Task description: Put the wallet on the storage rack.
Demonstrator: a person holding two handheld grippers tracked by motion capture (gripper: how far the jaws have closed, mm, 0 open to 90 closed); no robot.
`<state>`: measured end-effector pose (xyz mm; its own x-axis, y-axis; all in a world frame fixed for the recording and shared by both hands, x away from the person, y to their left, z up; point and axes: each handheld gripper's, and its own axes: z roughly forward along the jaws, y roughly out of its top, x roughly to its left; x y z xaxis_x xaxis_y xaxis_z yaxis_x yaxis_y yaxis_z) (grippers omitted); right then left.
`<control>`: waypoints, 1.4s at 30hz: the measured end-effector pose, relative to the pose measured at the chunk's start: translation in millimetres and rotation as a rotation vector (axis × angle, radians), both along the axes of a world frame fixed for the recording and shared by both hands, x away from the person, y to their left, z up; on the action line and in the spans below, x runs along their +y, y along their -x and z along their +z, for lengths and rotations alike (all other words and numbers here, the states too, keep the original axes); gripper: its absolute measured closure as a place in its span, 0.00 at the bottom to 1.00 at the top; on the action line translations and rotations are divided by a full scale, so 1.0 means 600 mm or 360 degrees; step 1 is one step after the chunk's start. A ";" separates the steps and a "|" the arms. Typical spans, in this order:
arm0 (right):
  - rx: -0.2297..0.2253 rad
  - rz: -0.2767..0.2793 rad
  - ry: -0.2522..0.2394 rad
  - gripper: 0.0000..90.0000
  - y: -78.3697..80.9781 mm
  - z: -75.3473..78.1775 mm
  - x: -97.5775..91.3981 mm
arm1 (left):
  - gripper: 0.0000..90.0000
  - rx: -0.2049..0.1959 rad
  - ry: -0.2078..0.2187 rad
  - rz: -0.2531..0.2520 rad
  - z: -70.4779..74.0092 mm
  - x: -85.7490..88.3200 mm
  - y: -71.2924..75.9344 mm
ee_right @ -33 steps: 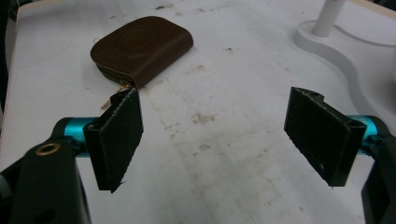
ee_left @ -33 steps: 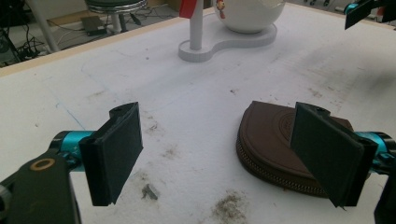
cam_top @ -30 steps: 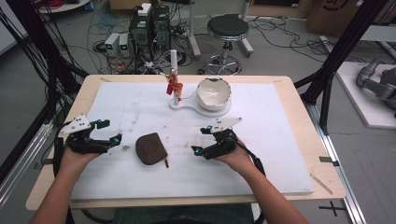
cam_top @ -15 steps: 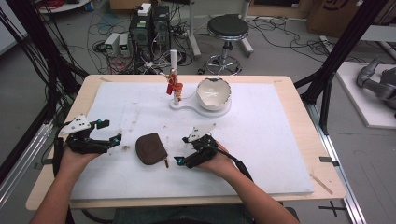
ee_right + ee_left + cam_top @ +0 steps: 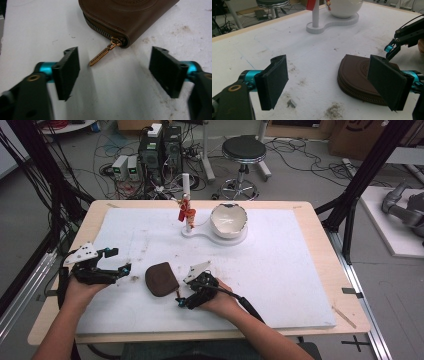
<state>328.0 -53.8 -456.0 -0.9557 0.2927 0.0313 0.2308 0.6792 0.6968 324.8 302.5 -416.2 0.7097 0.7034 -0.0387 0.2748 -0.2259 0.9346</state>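
Note:
A brown leather zip pouch (image 5: pixel 161 279) lies flat on the white mat, left of centre near the front. My right gripper (image 5: pixel 181 301) is low at the pouch's front right corner and points at it. In the right gripper view the pouch (image 5: pixel 125 12) fills the top, and its gold zipper pull (image 5: pixel 101 54) lies on the mat between my right gripper's (image 5: pixel 115 57) jaws. The jaws have just been closing a little, are still wide apart and touch nothing. My left gripper (image 5: pixel 119 260) rests open left of the pouch (image 5: pixel 357 75), with bare mat between its jaws (image 5: pixel 328 62).
A white stand with an upright post and a red figure (image 5: pixel 187 215) holds a white bowl (image 5: pixel 229 220) at the back centre of the mat (image 5: pixel 300 270). Dirt specks dot the mat near the pouch. A stool (image 5: pixel 243 150) and computers stand beyond the table.
My right gripper has moved left and down toward the front, from right of the pouch to its front right corner. The left gripper and the pouch have stayed put.

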 end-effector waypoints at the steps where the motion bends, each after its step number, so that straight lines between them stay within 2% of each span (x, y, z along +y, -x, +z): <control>1: -0.0005 -0.0008 -0.0001 0.32 0.000 0.000 0.001 | 0.19 0.0000 0.0000 0.0000 0.000 0.000 0.000; 5: -0.0020 -0.0032 -0.0004 0.42 0.004 0.000 0.003 | 0.19 0.0000 -0.0005 0.0000 0.000 0.000 -0.001; 8: -0.0059 -0.0055 0.0015 0.47 0.008 0.001 0.005 | 0.19 -0.0001 -0.0004 -0.0001 0.001 -0.001 0.000; 13: -0.0060 -0.0079 0.0006 0.63 0.006 0.002 0.000 | 0.19 -0.0001 -0.0002 -0.0002 0.001 -0.001 0.000; 20: -0.0101 -0.0039 0.0028 0.78 0.011 0.004 0.001 | 0.19 0.0000 -0.0002 -0.0001 0.000 -0.001 0.000; 25: -0.0095 -0.0007 0.0026 0.87 0.015 0.003 0.003 | 0.19 0.0002 -0.0008 -0.0005 0.000 -0.002 0.000; 28: -0.0105 0.0001 0.0023 0.92 0.015 0.003 0.003 | 0.19 0.0000 -0.0011 -0.0005 0.000 -0.003 0.000; 35: -0.0069 -0.0013 -0.0001 0.99 0.009 0.000 0.002 | 0.19 0.0002 -0.0013 -0.0008 0.000 -0.003 0.000; 42: -0.0009 0.0006 -0.0024 1.00 0.002 0.001 -0.002 | 0.19 0.0003 -0.0018 -0.0004 -0.001 -0.003 0.000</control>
<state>326.9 -54.9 -455.1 -0.9570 0.2885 0.0304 0.2243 0.6693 0.7083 325.1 300.8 -416.5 0.7115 0.7019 -0.0319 0.2759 -0.2373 0.9314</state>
